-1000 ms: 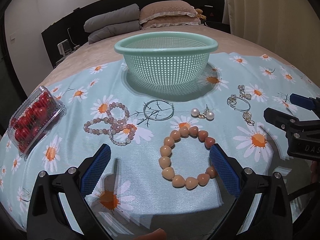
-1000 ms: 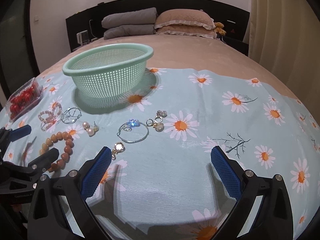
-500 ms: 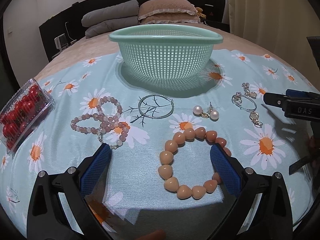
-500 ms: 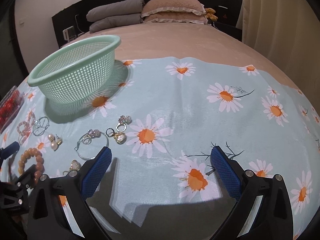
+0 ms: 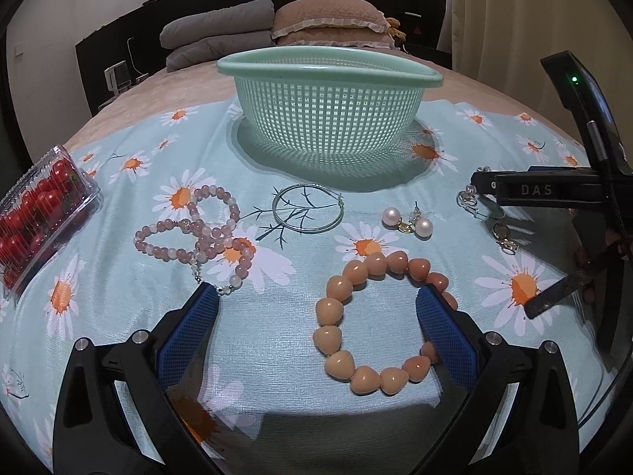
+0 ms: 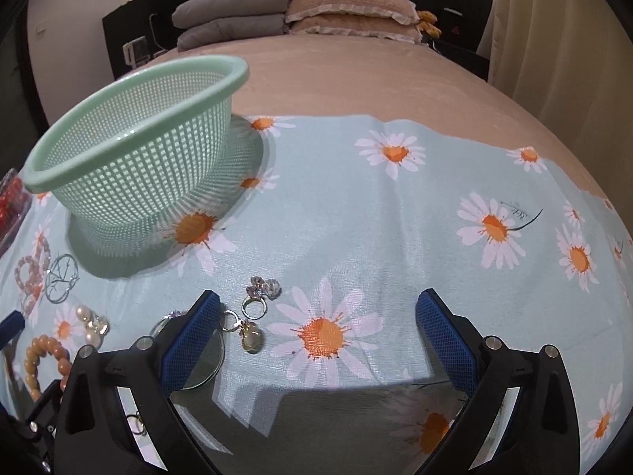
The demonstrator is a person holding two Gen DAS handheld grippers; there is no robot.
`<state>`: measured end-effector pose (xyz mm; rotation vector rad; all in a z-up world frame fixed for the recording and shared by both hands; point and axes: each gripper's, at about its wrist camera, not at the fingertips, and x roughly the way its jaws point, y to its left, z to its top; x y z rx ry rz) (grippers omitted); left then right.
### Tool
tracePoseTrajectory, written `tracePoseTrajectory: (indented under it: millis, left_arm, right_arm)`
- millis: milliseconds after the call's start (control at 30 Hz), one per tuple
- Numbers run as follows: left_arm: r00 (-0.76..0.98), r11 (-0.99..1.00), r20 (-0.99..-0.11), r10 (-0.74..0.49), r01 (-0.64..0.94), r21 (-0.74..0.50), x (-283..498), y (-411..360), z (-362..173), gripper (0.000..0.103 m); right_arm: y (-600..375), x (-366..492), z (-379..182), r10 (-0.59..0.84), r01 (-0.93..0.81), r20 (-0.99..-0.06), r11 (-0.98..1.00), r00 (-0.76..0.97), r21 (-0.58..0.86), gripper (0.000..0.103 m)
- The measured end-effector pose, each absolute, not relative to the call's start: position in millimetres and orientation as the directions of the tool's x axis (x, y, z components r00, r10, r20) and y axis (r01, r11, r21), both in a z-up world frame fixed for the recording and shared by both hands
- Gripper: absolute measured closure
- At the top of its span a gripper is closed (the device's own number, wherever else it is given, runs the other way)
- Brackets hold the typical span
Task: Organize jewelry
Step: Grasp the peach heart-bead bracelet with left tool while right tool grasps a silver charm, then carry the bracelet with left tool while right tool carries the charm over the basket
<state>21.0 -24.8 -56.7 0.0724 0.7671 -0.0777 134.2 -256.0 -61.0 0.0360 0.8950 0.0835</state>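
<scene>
Mint-green plastic basket (image 5: 328, 114) sits upright on the daisy-print cloth (image 5: 277, 336) spread over the bed, toward the cloth's far edge, nothing visible inside it. Jewelry lies on the cloth in a loose row nearer the cameras. Pink bead bracelets (image 5: 198, 233) are tangled together left of center, w/ a thin hoop earring (image 5: 307, 213) just beside them, close to the basket's shadow. Pearl earrings (image 5: 407, 223) sit right of the hoop. Orange bead bracelet (image 5: 376, 320) is nearest the left gripper (image 5: 316, 312); its right-hand beads touch or pass behind the right blue finger, and the left finger tip is just beside the pink beads' clasp end. Left fingers are spread wide, holding nothing.

Right gripper (image 6: 316, 316) hangs over the cloth's near-right area, fingers also wide, nothing between them except a printed daisy. Crystal ring (image 6: 259, 295) and gold charm (image 6: 251, 334) lie just right of its left finger; a large thin hoop (image 6: 190, 352) is partly under that finger. Clear box of cherry tomatoes (image 5: 33, 213) sits at the cloth's left edge. Gray folded blankets (image 5: 217, 39) and tan pillow (image 5: 328, 25) are at the head of the bed.
</scene>
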Motion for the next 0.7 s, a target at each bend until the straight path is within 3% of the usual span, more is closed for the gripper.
tracePoseTrajectory:
  millis: [267,333,367,400,433,500,533,633,700]
  left_arm:
    - [0.715,0.994,-0.697,-0.053,0.104,0.031,22,-25,-56,0.005]
    - [0.715,0.993,-0.696,-0.068,0.116,0.022,22,-25,-55,0.009]
    - [0.717,0.991,-0.693,-0.076,0.129,0.026,21,-27,-55,0.014]
    - [0.719,0.989,-0.689,-0.086,0.145,0.028,20,-29,-54,0.019]
    - [0.722,0.987,-0.685,-0.093,0.158,0.032,19,-31,-53,0.028]
    - [0.726,0.984,-0.679,-0.104,0.173,0.034,18,-33,-52,0.046]
    - [0.726,0.984,-0.679,-0.111,0.178,0.029,18,-33,-52,0.062]
    - [0.712,0.979,-0.687,-0.141,0.204,0.011,19,-30,-51,0.091]
    - [0.710,0.974,-0.688,-0.152,0.224,0.016,19,-30,-48,0.091]
  right_arm:
    - [-255,133,-63,0.108,-0.064,-0.773,0.994,0.625,0.088,0.007]
    - [-254,130,-61,0.126,-0.086,-0.763,0.992,0.634,0.093,0.015]
    - [-252,126,-60,0.137,-0.108,-0.757,0.990,0.639,0.088,0.021]
    - [-248,122,-58,0.148,-0.134,-0.750,0.988,0.644,0.080,0.039]
    - [-244,118,-57,0.166,-0.166,-0.748,0.983,0.643,0.075,0.057]
    - [-237,115,-57,0.211,-0.215,-0.747,0.972,0.630,0.093,0.079]
    - [-234,114,-57,0.236,-0.237,-0.746,0.966,0.623,0.107,0.092]
    - [-229,112,-56,0.237,-0.254,-0.744,0.963,0.625,0.093,0.096]
    - [-233,111,-52,0.261,-0.262,-0.740,0.958,0.620,0.118,0.096]
